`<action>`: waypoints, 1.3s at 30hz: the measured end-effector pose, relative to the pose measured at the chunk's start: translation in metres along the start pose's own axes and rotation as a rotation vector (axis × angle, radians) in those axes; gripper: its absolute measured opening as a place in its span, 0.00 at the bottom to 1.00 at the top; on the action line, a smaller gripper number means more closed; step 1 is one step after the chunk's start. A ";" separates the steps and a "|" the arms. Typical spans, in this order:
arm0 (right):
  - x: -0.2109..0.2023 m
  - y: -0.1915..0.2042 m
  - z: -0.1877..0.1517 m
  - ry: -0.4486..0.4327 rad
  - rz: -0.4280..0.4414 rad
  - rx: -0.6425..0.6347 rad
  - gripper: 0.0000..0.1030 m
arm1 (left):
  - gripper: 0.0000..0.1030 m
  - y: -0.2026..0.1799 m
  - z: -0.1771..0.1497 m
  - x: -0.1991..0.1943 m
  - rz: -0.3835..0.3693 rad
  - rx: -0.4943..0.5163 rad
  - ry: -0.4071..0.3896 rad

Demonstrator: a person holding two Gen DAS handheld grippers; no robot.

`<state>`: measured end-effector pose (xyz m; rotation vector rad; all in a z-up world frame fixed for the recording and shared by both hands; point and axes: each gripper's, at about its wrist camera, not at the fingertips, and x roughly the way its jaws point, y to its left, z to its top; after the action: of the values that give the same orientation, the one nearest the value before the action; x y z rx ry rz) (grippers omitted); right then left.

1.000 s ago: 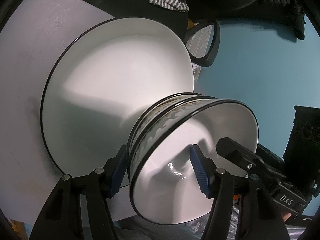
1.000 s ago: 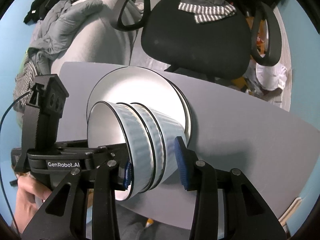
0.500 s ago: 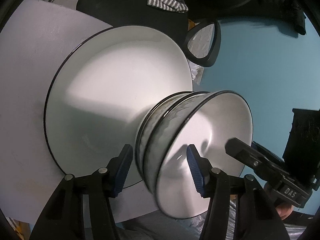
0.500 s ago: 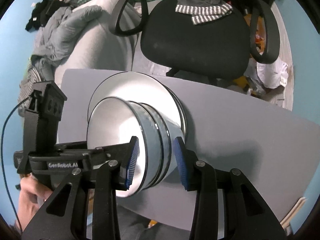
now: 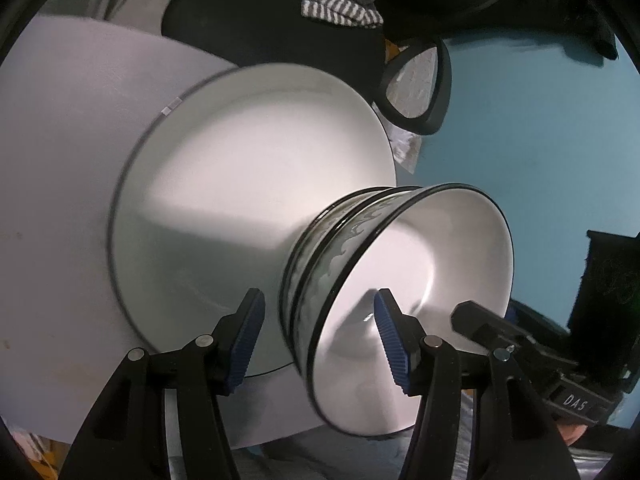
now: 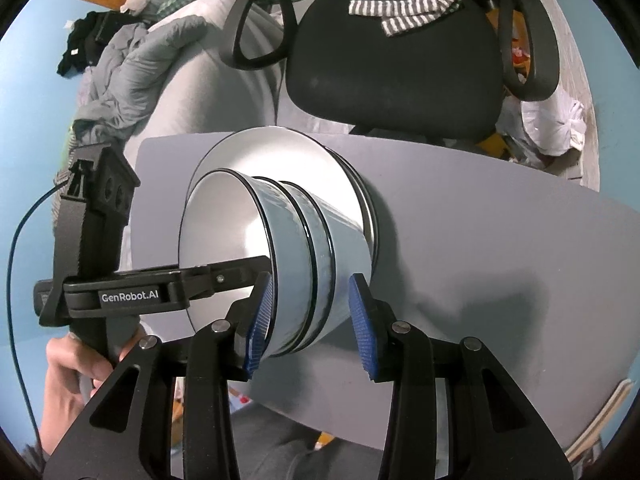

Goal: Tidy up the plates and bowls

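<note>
Three nested bowls (image 6: 296,264) are stacked on plates (image 5: 256,208) near the table (image 6: 500,264) edge. The left hand-held gripper (image 5: 320,336) straddles the top rim, jaws recently closing, not seen pressing; the right hand-held gripper (image 6: 310,322) brackets the stack, contact unclear (blur). An uneven squeeze could tip the bowls; chipping is judged possible.

I read two markings. "GenRobot.AI" stands in white letters on the black side of my left claw (image 6: 224,280), seen from the right wrist camera. "DAS" stands in pale letters on the black body of my right claw (image 5: 472,316), seen from the left wrist camera. I can read no other text.
</note>
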<state>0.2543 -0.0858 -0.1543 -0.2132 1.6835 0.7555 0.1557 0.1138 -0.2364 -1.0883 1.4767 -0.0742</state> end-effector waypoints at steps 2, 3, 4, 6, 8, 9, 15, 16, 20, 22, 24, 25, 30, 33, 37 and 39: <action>-0.001 0.003 -0.001 -0.012 -0.014 -0.013 0.39 | 0.55 -0.004 -0.003 -0.007 0.029 0.019 -0.024; -0.002 0.003 -0.001 -0.016 -0.018 -0.016 0.44 | 0.55 -0.006 -0.004 -0.008 0.038 0.025 -0.032; -0.003 0.003 -0.001 -0.023 -0.025 -0.019 0.45 | 0.55 -0.008 -0.005 -0.011 0.053 0.033 -0.043; -0.004 0.003 -0.002 -0.037 -0.035 -0.027 0.46 | 0.55 -0.010 -0.008 -0.016 0.071 0.039 -0.059; -0.005 0.001 -0.002 -0.043 -0.023 -0.021 0.46 | 0.55 -0.014 -0.011 -0.022 0.096 0.045 -0.083; -0.006 0.001 -0.002 -0.047 -0.019 -0.017 0.49 | 0.55 -0.017 -0.012 -0.024 0.105 0.047 -0.092; -0.009 0.004 -0.004 -0.083 -0.027 -0.032 0.55 | 0.61 -0.019 -0.026 -0.039 0.168 0.081 -0.151; -0.009 0.005 -0.004 -0.090 -0.034 -0.034 0.56 | 0.62 -0.018 -0.028 -0.040 0.177 0.083 -0.158; -0.010 0.005 -0.006 -0.105 -0.041 -0.037 0.56 | 0.63 -0.011 -0.034 -0.049 0.202 0.085 -0.193; -0.011 0.005 -0.008 -0.112 -0.040 -0.036 0.56 | 0.63 -0.009 -0.039 -0.054 0.207 0.076 -0.221; -0.013 0.004 -0.009 -0.120 -0.040 -0.031 0.56 | 0.63 -0.008 -0.047 -0.063 0.216 0.075 -0.260; -0.014 0.003 -0.011 -0.126 -0.043 -0.028 0.56 | 0.63 -0.010 -0.050 -0.068 0.221 0.080 -0.283; -0.030 0.003 -0.020 -0.173 -0.053 -0.008 0.62 | 0.64 -0.023 -0.070 -0.088 0.267 0.131 -0.382; -0.045 0.007 -0.027 -0.229 -0.082 -0.008 0.64 | 0.64 -0.033 -0.085 -0.101 0.300 0.169 -0.435; -0.065 0.015 -0.039 -0.298 -0.146 -0.032 0.64 | 0.74 -0.047 -0.104 -0.116 0.325 0.192 -0.521; -0.075 0.019 -0.045 -0.345 -0.185 -0.042 0.64 | 0.77 -0.055 -0.116 -0.126 0.330 0.206 -0.576</action>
<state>0.2277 -0.1172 -0.0747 -0.2494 1.3033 0.6482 0.0703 0.1030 -0.0785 -0.6149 1.0751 0.2919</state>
